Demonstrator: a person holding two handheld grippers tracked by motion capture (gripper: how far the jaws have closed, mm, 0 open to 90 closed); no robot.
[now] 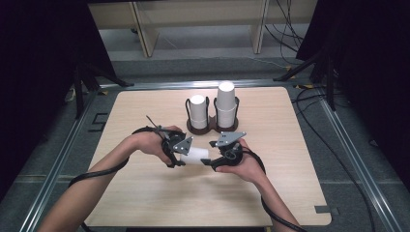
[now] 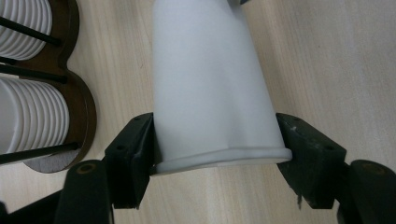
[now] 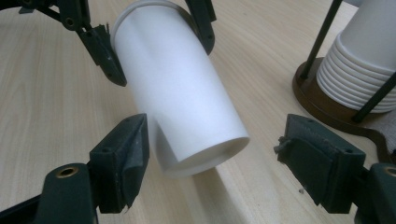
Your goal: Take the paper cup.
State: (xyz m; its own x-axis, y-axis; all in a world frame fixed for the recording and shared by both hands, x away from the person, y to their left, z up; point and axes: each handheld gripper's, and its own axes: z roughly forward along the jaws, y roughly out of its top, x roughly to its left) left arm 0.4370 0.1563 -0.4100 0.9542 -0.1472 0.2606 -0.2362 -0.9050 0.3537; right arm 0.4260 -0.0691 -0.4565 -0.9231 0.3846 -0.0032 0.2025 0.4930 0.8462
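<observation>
A white paper cup (image 1: 196, 155) lies level above the table between my two grippers. My left gripper (image 1: 181, 157) is shut on its rim end; in the left gripper view both pads press the cup (image 2: 210, 84) just above the rolled rim. My right gripper (image 1: 211, 157) stands open around the cup's base end. In the right gripper view the cup (image 3: 182, 98) lies between the jaws close to the left pad, with a clear gap to the right pad (image 3: 322, 163). The left gripper (image 3: 156, 42) grips the far end there.
A dark wooden stand (image 1: 212, 128) with black rods holds two stacks of white cups (image 1: 197, 111) (image 1: 226, 104) just beyond my hands. The stacks (image 2: 28, 116) sit left in the left gripper view and the stack (image 3: 364, 70) right in the right gripper view. The table (image 1: 145, 203) is light wood.
</observation>
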